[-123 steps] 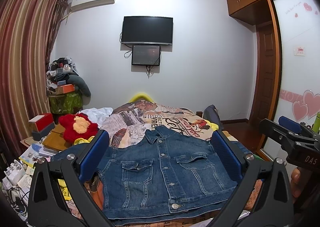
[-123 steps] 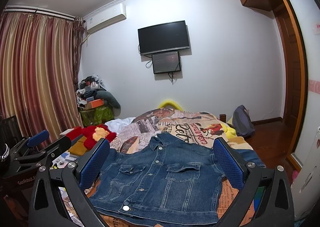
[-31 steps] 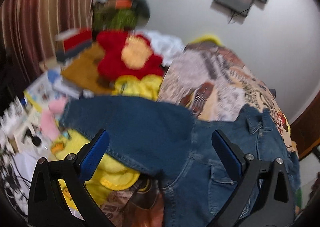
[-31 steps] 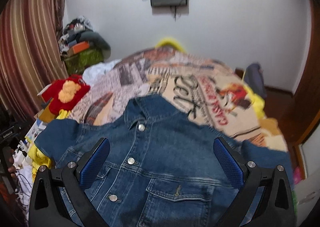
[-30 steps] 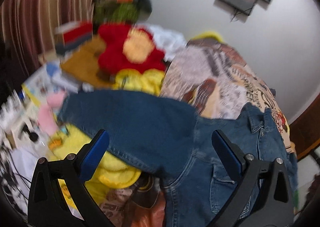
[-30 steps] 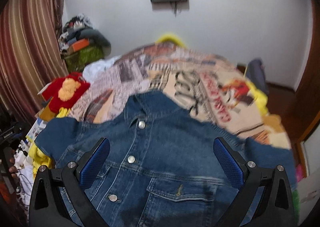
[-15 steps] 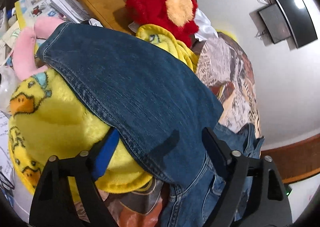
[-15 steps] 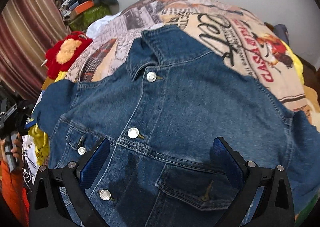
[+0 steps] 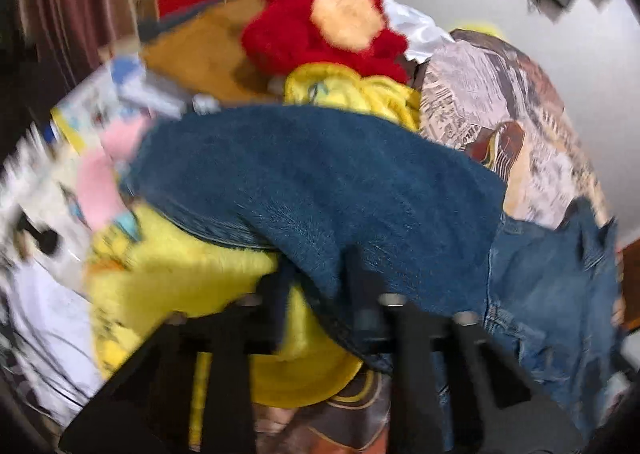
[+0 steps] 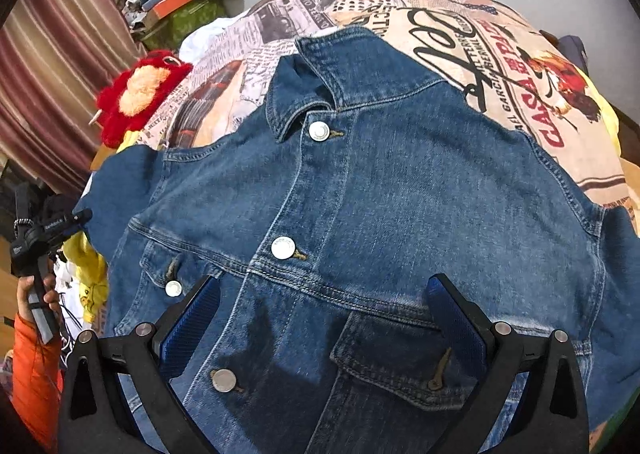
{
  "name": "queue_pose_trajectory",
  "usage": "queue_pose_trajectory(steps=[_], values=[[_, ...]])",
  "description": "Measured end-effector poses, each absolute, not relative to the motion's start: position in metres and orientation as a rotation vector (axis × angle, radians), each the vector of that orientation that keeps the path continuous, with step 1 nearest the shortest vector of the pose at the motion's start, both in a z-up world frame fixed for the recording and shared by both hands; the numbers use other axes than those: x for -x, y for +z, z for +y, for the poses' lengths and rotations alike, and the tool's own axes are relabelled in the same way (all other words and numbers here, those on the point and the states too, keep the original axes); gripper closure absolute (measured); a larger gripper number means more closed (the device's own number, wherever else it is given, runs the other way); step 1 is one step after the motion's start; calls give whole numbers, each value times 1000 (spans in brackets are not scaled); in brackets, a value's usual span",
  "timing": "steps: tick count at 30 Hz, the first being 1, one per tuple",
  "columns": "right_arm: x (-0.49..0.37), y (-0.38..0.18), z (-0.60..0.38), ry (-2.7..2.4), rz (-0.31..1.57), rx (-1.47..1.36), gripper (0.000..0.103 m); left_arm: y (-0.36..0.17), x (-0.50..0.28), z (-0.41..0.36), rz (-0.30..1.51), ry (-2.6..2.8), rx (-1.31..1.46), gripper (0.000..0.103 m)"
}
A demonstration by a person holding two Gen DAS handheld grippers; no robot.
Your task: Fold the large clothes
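1. Your left gripper (image 9: pixel 316 286) is pinched onto the lower edge of the denim jacket's sleeve (image 9: pixel 320 182); that view is blurred.
2. Your right gripper (image 10: pixel 324 318) hangs spread wide over the denim jacket (image 10: pixel 380 206), fingers apart above the chest pocket at 6 o'clock, gripping nothing.
3. The jacket lies front-up, buttoned, on the newspaper-print bedspread (image 10: pixel 500 46), collar toward 12 o'clock.
4. The sleeve drapes over a yellow blanket (image 9: pixel 168 278) at 8 o'clock; a red plush toy (image 9: pixel 320 26) sits at 12 o'clock.
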State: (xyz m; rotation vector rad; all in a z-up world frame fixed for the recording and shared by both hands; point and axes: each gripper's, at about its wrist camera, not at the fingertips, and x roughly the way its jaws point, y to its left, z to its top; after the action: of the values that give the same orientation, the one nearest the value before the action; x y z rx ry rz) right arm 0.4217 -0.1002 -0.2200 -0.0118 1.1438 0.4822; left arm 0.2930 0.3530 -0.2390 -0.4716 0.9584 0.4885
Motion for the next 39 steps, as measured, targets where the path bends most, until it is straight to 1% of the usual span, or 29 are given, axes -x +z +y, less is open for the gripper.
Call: queue_pose_trajectory(steps=[4, 10, 14, 18, 21, 25, 27, 30, 31, 32, 33, 34, 35, 37, 39], values=[[-415, -207, -106, 489, 1113, 8, 0, -200, -297, 321, 906, 472, 287, 94], [-407, -185, -119, 478, 1063, 8, 0, -142, -303, 271, 786, 354, 195, 96], [-400, -177, -129, 468, 1043, 10, 0, -129, -313, 223, 761, 223, 143, 96], [-393, -171, -138, 460, 1026, 21, 0, -154, -333, 176, 840, 84, 125, 96], [-386, -167, -142, 450, 1008, 43, 0, -190, -346, 141, 942, 11, 101, 96], [-378, -164, -146, 434, 989, 64, 0, -232, -346, 117, 1050, -37, 113, 96], [-375, -162, -147, 421, 974, 81, 0, -244, -343, 114, 1088, -27, 102, 94], [-373, -161, -144, 412, 962, 106, 0, -247, -335, 115, 1116, -39, 108, 88], [-373, -161, -142, 411, 959, 116, 0, -244, -331, 118, 1119, -46, 122, 82], [-374, -162, -141, 412, 957, 123, 0, -240, -328, 123, 1116, -48, 138, 71], [-374, -162, -138, 414, 955, 133, 0, -237, -324, 128, 1106, -45, 155, 65], [-374, -162, -135, 419, 955, 143, 0, -232, -319, 136, 1083, -34, 179, 54], [-375, -163, -133, 422, 955, 148, 0, -226, -315, 144, 1057, -23, 206, 47], [-377, -164, -125, 433, 957, 160, 0, -214, -303, 163, 1007, -15, 267, 44], [-378, -166, -119, 441, 960, 171, 0, -205, -295, 191, 962, -24, 354, 37]])
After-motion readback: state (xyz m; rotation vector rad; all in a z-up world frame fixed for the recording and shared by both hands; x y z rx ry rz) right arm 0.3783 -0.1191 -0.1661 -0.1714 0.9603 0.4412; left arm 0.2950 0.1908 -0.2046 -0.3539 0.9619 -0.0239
